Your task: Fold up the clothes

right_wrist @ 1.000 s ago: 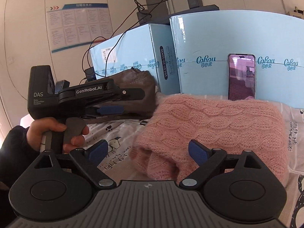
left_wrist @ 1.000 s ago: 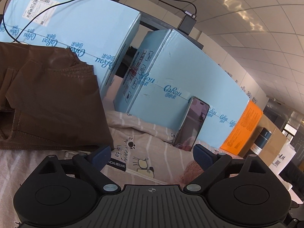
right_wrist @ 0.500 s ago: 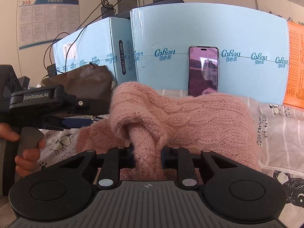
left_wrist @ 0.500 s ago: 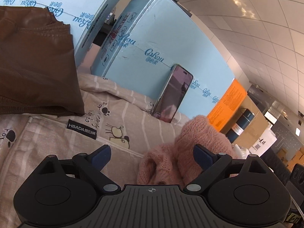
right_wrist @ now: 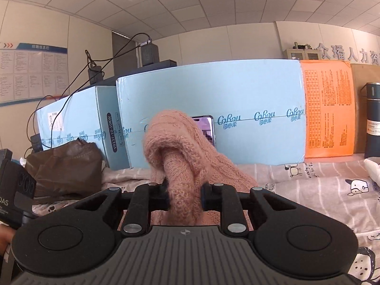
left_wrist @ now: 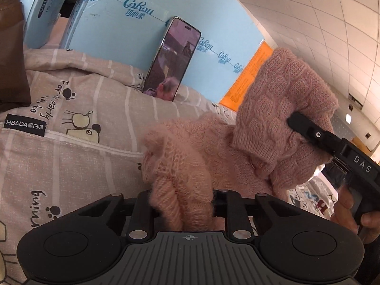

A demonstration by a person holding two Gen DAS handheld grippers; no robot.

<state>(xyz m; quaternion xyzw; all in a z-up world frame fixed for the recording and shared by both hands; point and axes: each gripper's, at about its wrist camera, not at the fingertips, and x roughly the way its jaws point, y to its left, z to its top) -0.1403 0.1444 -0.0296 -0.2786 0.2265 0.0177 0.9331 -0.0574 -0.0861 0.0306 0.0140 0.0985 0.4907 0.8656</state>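
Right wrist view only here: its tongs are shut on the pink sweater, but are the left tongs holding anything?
Observer: Yes. In the left wrist view the left tongs are shut on a bunched fold of the pink sweater.
Operator: Is the sweater lifted evenly?
Observer: No. The part at the right tongs is raised high, and the stretch between the two grips sags low toward the printed bedding.
Operator: The sweater partly hides the phone for me. How does it stand?
Observer: The phone leans on end against the blue box, with its screen lit.
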